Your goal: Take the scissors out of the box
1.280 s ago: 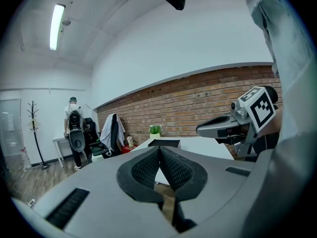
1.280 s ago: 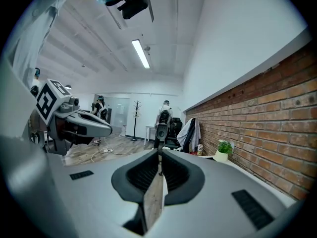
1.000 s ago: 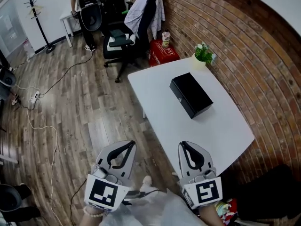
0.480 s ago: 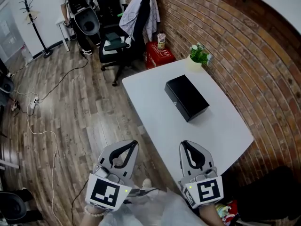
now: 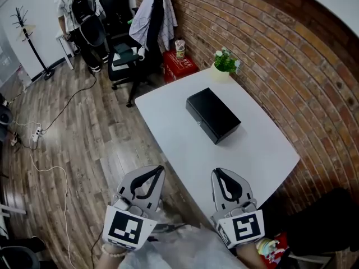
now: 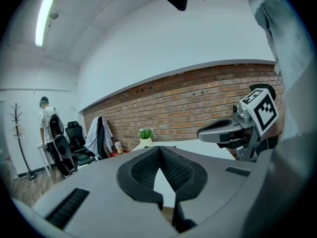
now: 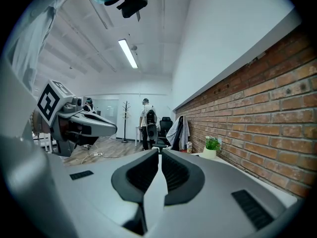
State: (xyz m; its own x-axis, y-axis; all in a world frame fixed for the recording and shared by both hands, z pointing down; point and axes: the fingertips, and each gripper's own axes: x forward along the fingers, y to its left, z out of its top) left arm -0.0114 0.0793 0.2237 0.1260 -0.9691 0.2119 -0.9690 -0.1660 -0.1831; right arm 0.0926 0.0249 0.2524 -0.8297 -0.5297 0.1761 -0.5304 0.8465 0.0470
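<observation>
Bottom of frame: left gripper and right gripper both clenched tip to tip, nothing between, held off the near edge of the white table. Black box sits mid-table at frame centre, lid down, so the scissors can't be seen. Potted plant on far corner. Office chairs and a person upper left

The head camera looks steeply down: table ahead of left gripper and right gripper. Their cameras face level, sharing the plant.
</observation>
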